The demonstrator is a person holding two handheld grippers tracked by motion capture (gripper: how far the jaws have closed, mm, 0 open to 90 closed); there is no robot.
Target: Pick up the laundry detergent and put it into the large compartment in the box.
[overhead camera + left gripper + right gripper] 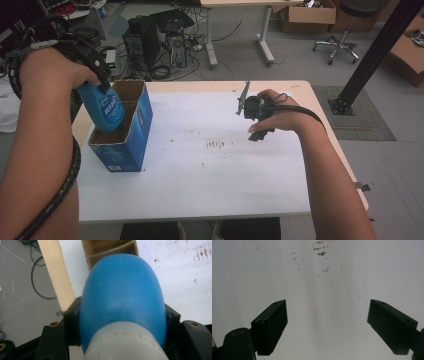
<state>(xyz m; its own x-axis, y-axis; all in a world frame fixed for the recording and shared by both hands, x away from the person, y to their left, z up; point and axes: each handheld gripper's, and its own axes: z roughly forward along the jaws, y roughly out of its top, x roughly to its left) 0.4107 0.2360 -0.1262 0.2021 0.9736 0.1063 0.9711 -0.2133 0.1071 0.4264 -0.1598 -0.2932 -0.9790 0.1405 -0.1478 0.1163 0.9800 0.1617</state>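
My left gripper is shut on a blue plastic bottle and holds it bottom-down at the open top of a blue cardboard box. In the left gripper view the black jaws press both sides of the bottle, its white cap nearest the camera, and the box's brown inside lies beyond. My right gripper rests low over the white table right of centre. Its jaws stand wide open with nothing between them, over bare tabletop.
The white table carries small brown stains near its middle. Beyond its far edge are computer towers and cables on the floor. A black post stands at the right. The box sits near the table's left edge.
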